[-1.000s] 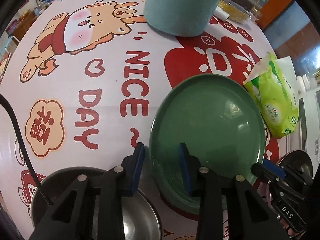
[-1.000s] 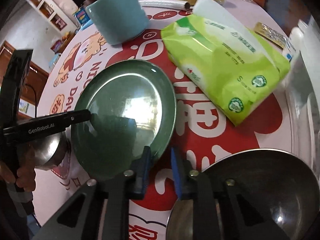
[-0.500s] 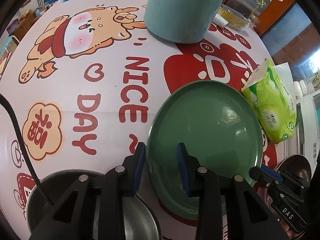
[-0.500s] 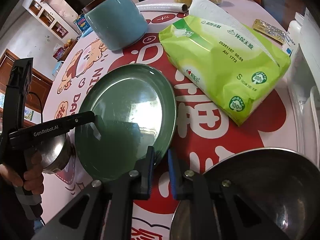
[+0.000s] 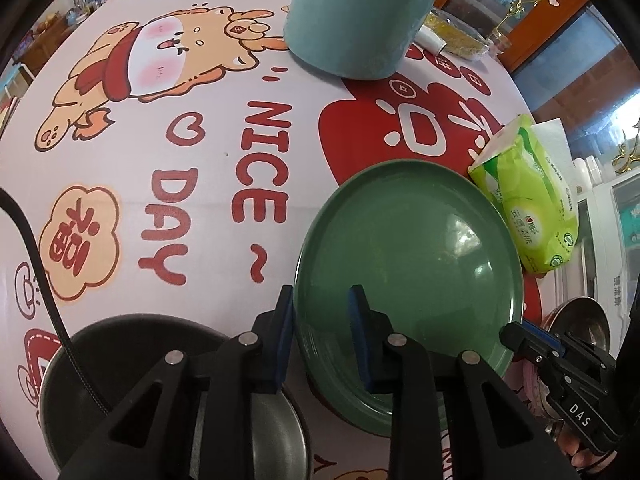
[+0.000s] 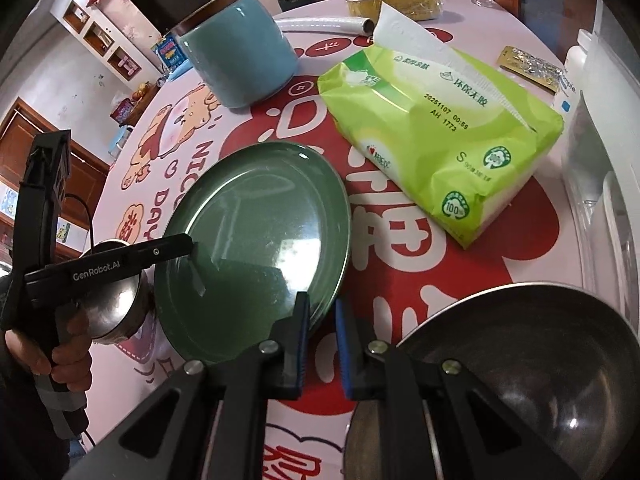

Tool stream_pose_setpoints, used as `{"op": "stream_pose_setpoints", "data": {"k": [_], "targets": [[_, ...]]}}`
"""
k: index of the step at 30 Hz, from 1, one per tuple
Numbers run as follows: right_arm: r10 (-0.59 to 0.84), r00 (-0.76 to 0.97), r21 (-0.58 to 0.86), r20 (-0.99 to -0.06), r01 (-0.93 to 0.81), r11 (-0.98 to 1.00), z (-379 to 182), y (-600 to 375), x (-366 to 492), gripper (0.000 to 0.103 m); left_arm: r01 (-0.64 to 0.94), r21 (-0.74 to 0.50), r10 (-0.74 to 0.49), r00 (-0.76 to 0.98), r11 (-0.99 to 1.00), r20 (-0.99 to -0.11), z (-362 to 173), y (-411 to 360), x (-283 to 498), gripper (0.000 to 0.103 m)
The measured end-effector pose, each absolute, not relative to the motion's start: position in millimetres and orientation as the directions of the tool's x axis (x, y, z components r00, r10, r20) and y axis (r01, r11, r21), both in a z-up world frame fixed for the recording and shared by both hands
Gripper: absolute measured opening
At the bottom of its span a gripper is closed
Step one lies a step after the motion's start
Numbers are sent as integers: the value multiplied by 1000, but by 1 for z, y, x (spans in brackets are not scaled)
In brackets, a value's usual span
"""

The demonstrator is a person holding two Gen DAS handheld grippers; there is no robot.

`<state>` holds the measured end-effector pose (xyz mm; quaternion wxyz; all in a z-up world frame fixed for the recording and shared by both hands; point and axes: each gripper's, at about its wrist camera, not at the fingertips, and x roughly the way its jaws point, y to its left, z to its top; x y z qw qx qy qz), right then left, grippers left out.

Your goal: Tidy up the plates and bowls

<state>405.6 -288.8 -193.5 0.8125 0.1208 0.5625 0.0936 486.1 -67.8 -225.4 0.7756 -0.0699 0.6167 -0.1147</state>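
Observation:
A dark green plate lies on the cartoon-print tablecloth. My left gripper straddles its left rim, one pad outside and one over the plate's inside. Its jaws are closing, and a gap still shows at the inner pad. My right gripper is shut on the plate's right rim. The left wrist view shows that right gripper at the plate's right edge. One steel bowl sits under the left gripper. A second steel bowl sits beside the right one.
A teal jar stands beyond the plate. A green tissue pack lies to the plate's right, near a white appliance at the table edge. A black cable crosses the left side. A hand holds the left gripper.
Both pairs of jaws have narrowed. The right pads came together on the plate's right rim and the left pads drew closer around the left rim. Neither hand has shifted much.

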Motion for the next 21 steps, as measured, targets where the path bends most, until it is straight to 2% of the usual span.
{"op": "stream_pose_setpoints", "data": {"k": [21], "targets": [[303,410,312,-860,-47,949,-139,-280,349,12,107,-247,-267,268,963,-926,-161,-59,424,25]]}}
